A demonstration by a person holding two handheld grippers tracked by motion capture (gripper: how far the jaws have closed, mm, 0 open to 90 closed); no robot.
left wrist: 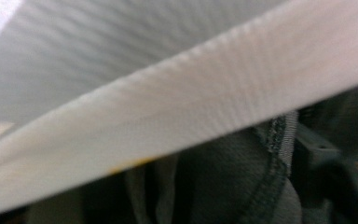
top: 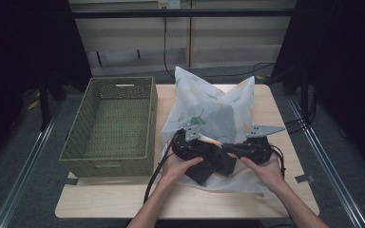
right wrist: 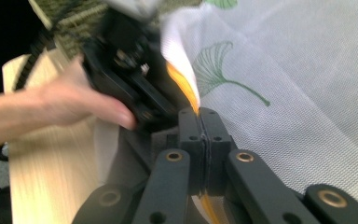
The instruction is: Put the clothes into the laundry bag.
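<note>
Unlabelled table (top: 123, 199); ginkgo-print bag (top: 214, 107)

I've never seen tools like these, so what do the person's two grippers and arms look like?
Both the left gripper and the right gripper are black, each topped by a grey three-cornered plate. A black cable trails from each. The right one's jaws have brass-coloured pivots. The forearms are bare, with no sleeves.
</note>
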